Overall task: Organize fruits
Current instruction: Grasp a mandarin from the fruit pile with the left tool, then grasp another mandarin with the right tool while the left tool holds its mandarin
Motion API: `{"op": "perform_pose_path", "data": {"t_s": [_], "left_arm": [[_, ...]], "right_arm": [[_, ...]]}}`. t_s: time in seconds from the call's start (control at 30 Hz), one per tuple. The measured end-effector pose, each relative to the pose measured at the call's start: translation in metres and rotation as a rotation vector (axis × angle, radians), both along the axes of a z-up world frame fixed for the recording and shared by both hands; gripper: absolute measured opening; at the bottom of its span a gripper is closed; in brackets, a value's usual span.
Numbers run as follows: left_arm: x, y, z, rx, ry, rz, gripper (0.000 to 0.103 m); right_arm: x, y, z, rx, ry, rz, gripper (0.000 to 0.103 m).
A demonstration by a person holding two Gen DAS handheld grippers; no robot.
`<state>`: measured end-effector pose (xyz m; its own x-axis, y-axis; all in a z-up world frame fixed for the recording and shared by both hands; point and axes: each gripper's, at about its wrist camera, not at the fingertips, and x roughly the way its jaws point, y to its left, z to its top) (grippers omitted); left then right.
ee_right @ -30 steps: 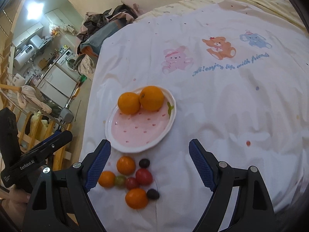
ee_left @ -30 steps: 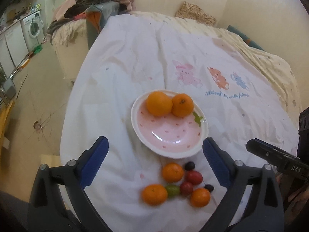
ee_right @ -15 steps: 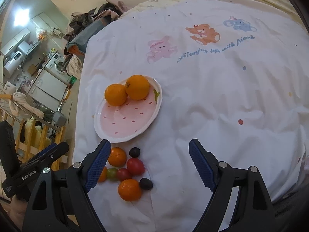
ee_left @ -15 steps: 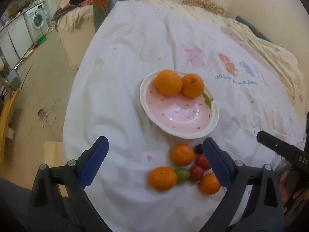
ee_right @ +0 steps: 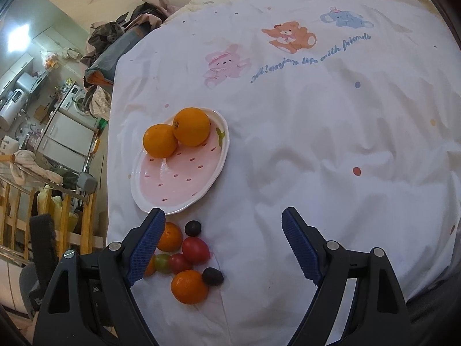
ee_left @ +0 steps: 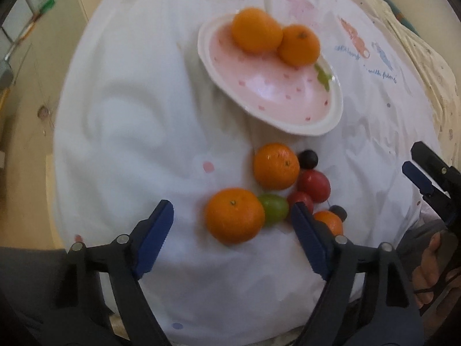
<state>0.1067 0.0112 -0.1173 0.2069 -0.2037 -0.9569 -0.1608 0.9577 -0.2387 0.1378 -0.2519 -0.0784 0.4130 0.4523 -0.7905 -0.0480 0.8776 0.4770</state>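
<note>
A pink plate (ee_left: pixel 331 121) (ee_right: pixel 178 201) on the white cloth holds two oranges (ee_left: pixel 256 30) (ee_right: pixel 191 127). Near it lies a cluster of loose fruit: mandarins (ee_left: pixel 234 215) (ee_right: pixel 188 287), red tomatoes (ee_left: pixel 313 184) (ee_right: pixel 196 249), a green fruit (ee_left: pixel 273 209) (ee_right: pixel 162 262) and dark grapes (ee_left: pixel 307 159) (ee_right: pixel 193 227). My left gripper (ee_left: pixel 232 232) is open, its fingers on either side of the nearest mandarin, not touching. My right gripper (ee_right: pixel 223 248) is open and empty above the cloth, just right of the cluster.
The cloth (ee_right: pixel 317 132) carries printed animals (ee_right: pixel 288 36) and covers a soft surface whose left edge drops to the floor. Clothes pile (ee_right: pixel 115 37) and a washing machine (ee_right: pixel 77 101) stand at the far left. The right gripper shows at the right edge of the left wrist view (ee_left: pixel 426 176).
My left gripper has come down and forward onto the fruit cluster, now straddling the nearest mandarin. My right gripper has drifted slightly closer to the cluster. Both stay open.
</note>
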Motion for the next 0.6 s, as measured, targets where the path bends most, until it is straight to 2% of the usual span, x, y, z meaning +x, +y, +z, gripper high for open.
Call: {"op": "perform_pose_path", "data": {"t_s": [0.1,0.17,0.3,0.37,0.47,0.6], "left_arm": [[0.0,0.0,-0.008,-0.026,0.039,0.015,0.064],[0.0,0.0,-0.011,-0.054,0.057,0.008,0.041],[-0.001,0.012,-0.002,-0.076,0.03,0.06,0.04],[-0.002,0.018,0.014,-0.07,-0.028,0.077,0.04],[-0.004,0.016,0.035,0.02,-0.117,0.067,0.04],[-0.006,0.012,0.044,0.077,-0.159,0.054,0.04]], "right_arm": [[0.002,0.001,-0.002,0.002,0.01,0.003,0.086],[0.003,0.002,-0.003,0.002,0.013,0.004,0.086],[0.003,0.003,-0.004,0.002,0.017,0.006,0.086],[0.003,0.003,-0.005,-0.002,0.016,0.008,0.086],[0.002,0.003,-0.006,-0.005,0.021,0.011,0.086],[0.0,0.005,-0.01,0.005,0.048,0.029,0.085]]}}
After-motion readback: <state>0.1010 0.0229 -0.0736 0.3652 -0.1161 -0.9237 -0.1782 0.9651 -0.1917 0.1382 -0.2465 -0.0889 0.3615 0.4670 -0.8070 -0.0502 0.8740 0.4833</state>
